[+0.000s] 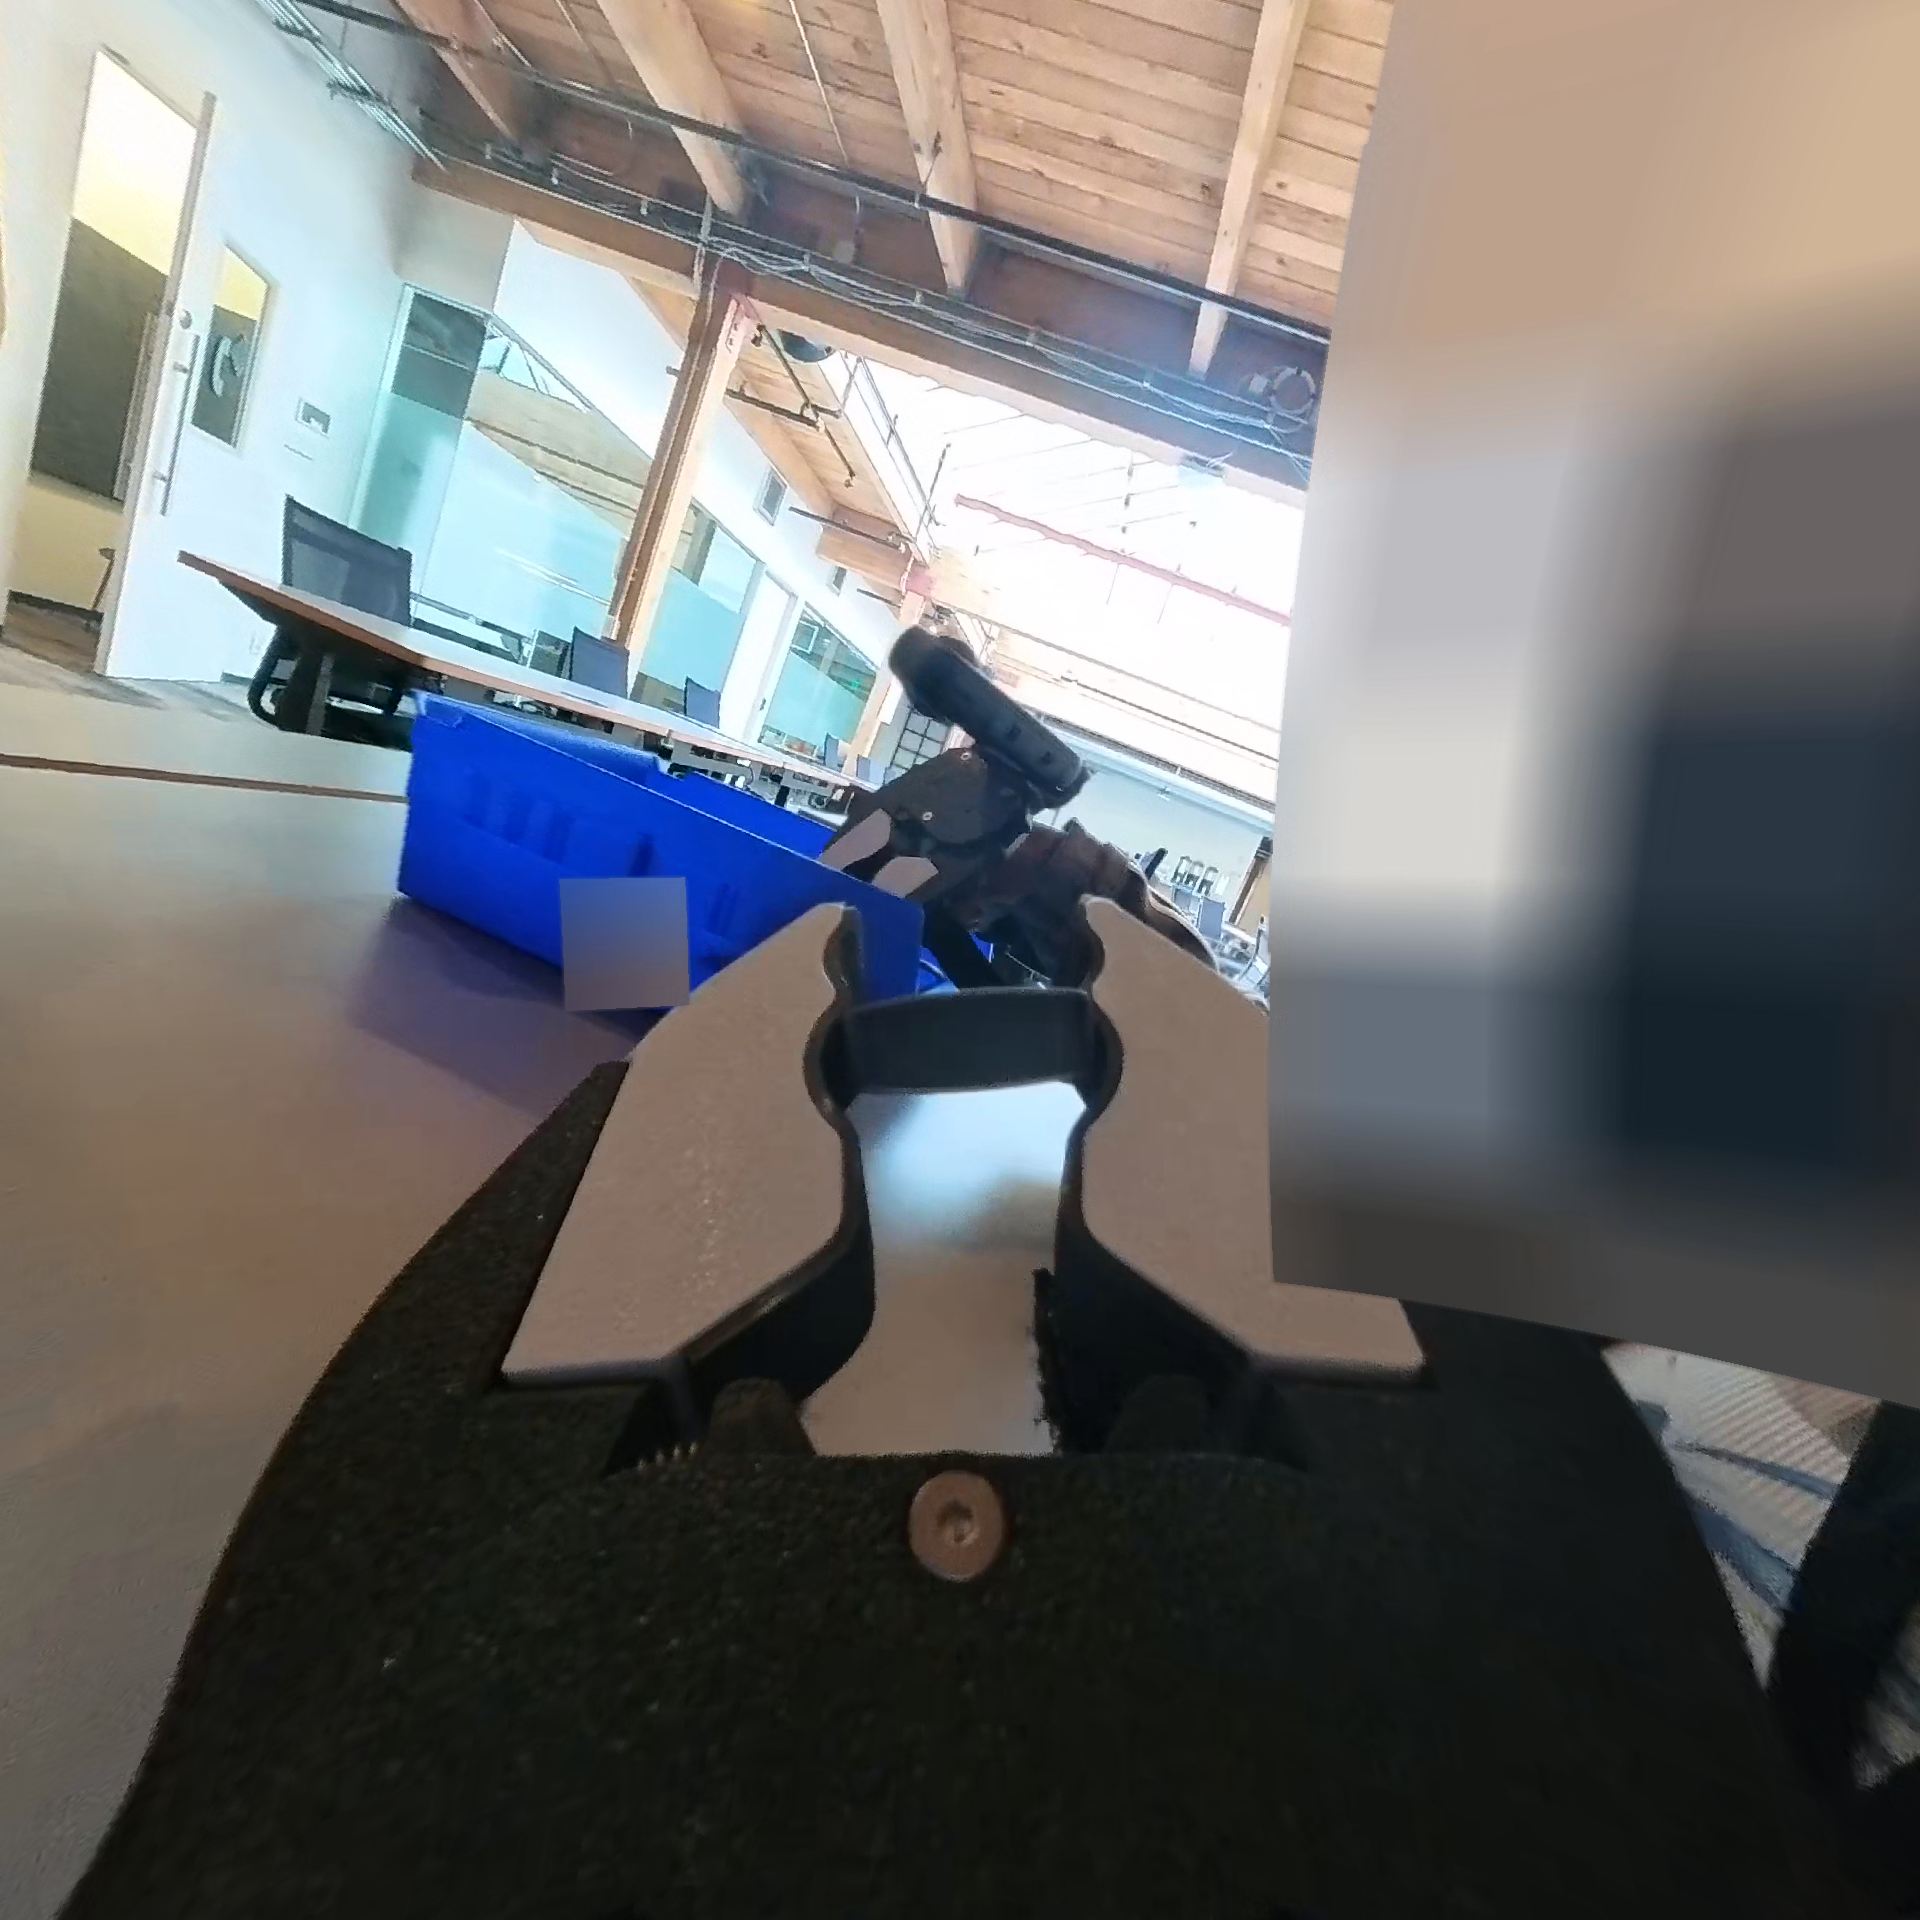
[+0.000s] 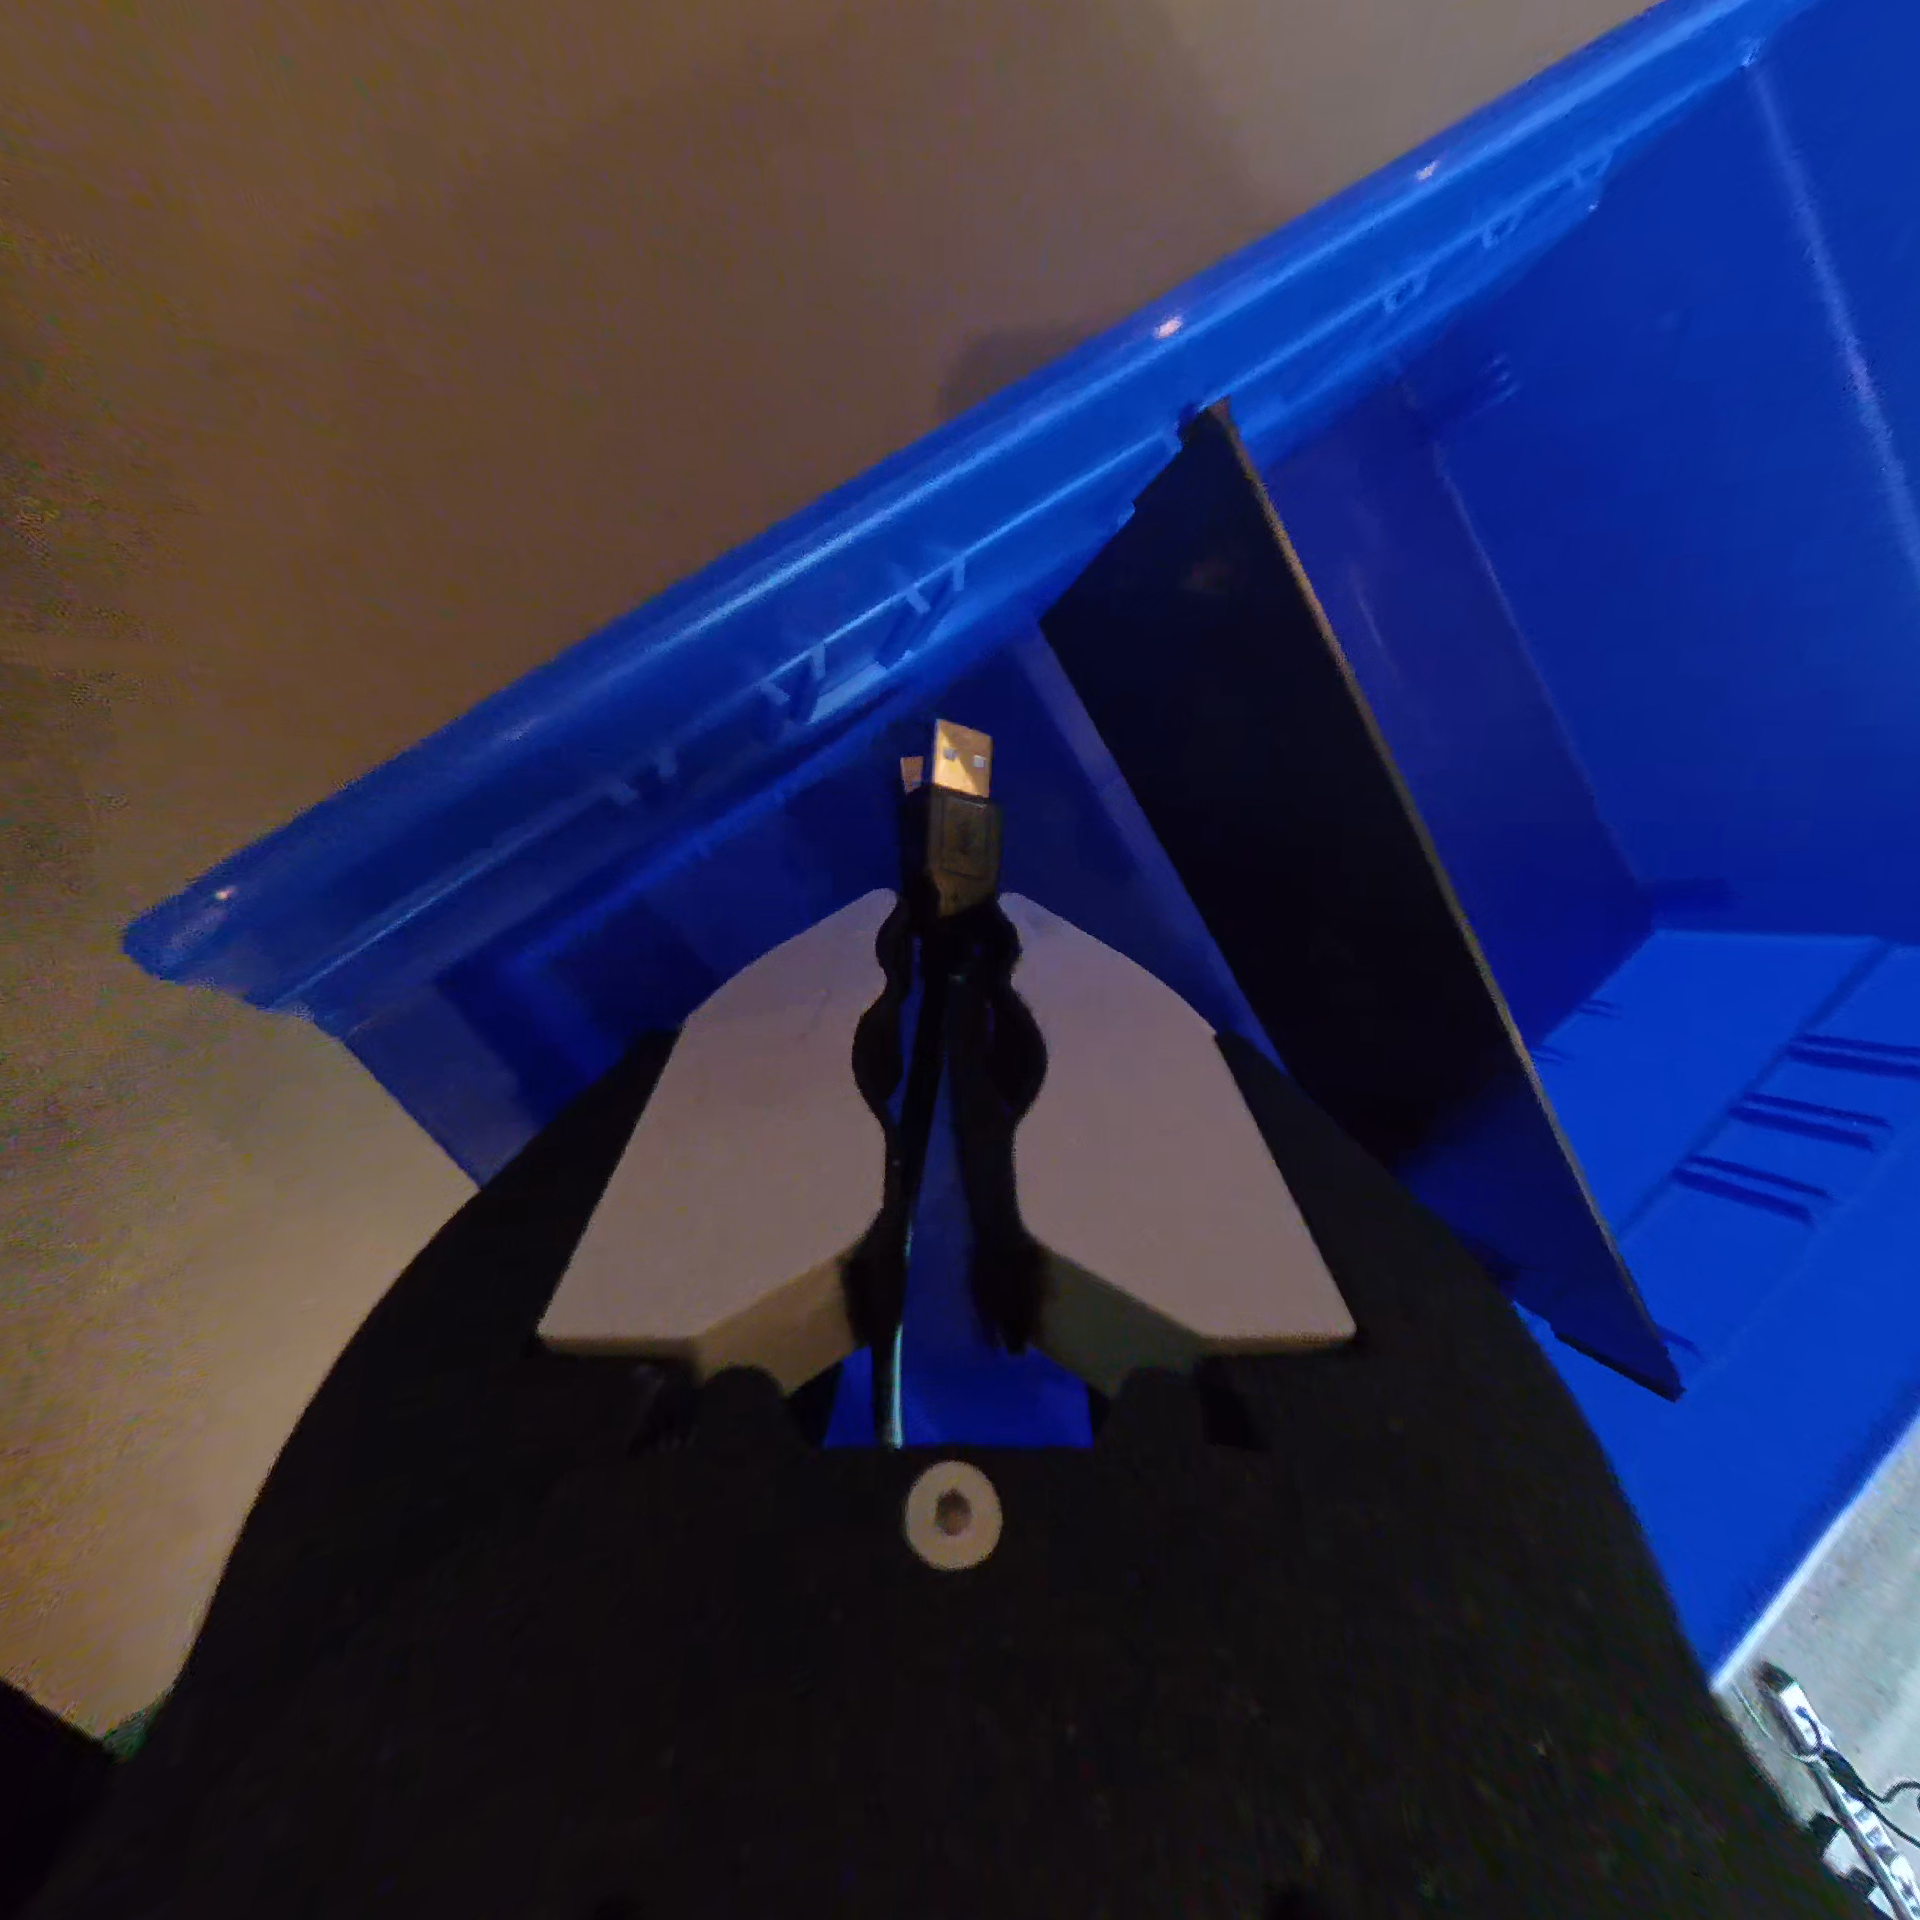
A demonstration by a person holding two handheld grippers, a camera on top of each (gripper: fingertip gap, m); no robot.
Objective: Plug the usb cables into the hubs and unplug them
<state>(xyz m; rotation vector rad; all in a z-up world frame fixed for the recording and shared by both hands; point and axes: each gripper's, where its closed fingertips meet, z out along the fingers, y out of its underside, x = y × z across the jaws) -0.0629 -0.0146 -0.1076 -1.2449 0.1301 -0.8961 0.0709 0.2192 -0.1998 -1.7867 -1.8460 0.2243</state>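
Open-plan office, timber-beam ceiling (image 1: 935,135) across the top of the left wrist view, glass partitions mid-left, long desks (image 1: 436,644) behind. Grey tabletop (image 1: 208,1039) fills the lower left. Blue plastic bin (image 1: 582,831) sits on it left of centre, a blurred patch on its near wall. Centre: left gripper (image 1: 966,925), fingers spread partway, clamped across a dark flat piece (image 1: 966,1044) spanning the notches behind the tips; what it is cannot be told. Just above, right gripper (image 1: 883,857) hangs over the bin's right end, pale tips angled down. Right third of frame is blur.

Right wrist view: tan tabletop (image 2: 364,364) upper left. Bin rim (image 2: 831,613) runs diagonally, lower left to upper right. Centre: right gripper (image 2: 951,914) squeezed tight on a black USB cable (image 2: 914,1143), its USB-A plug (image 2: 961,769) poking past the tips, metal end toward the bin's inner wall. Black divider (image 2: 1299,831) right of centre, splitting the bin. Lower right corner: a white hub with cables (image 2: 1829,1766), blurred.
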